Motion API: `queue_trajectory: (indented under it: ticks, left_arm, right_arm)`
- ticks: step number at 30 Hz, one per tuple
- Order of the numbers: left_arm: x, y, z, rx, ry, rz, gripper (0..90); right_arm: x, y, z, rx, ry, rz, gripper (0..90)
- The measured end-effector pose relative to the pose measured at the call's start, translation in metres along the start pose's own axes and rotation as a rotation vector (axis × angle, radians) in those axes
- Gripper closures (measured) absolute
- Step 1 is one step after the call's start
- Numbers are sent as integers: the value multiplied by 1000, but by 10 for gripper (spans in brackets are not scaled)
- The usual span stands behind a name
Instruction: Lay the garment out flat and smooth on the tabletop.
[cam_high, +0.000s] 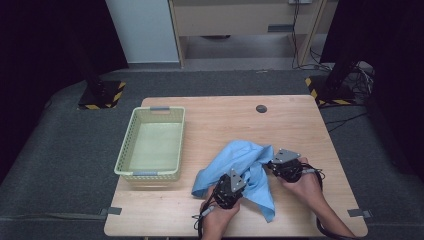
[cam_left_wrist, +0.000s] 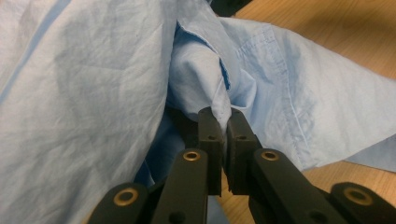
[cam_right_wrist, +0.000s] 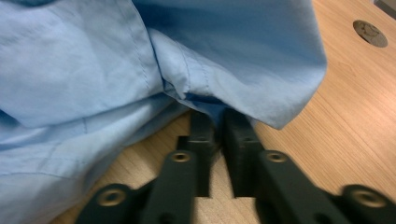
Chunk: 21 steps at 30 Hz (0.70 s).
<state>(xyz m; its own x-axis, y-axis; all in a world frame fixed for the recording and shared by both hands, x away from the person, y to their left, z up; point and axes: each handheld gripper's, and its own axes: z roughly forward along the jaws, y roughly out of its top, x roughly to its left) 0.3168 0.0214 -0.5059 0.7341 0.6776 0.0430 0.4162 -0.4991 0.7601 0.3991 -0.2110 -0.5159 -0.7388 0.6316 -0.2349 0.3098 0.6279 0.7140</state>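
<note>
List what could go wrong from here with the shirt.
1. The left tongs pinch only a thin fold of the shirt; it may slip out on lifting.
2. The right tongs bite a hem edge, so that grip looks shallow too.
3. The shirt lies bunched; pulling the tongs apart may twist it rather than spread it.

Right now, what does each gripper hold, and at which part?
Both hold the blue shirt. The left gripper pinches a bunched fold of cloth; the right gripper pinches a stitched seam at its edge.
</note>
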Motion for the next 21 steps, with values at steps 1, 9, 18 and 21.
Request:
queue_trajectory:
  ticks: [1,9,18,21]
  left_arm:
    - [0,0,-1,-1,0,0,878]
    - [10,8,-12,-40,13,-15,895]
    - [32,19,-33,-93,49,-43,897]
    - [36,22,-37,-109,56,-53,898]
  right_arm:
    - [0,0,-1,-6,4,4,870]
    - [-1,3,-12,-1,54,50,900]
    - [1,11,-44,-18,116,79,900]
    - [3,13,-49,-23,134,84,900]
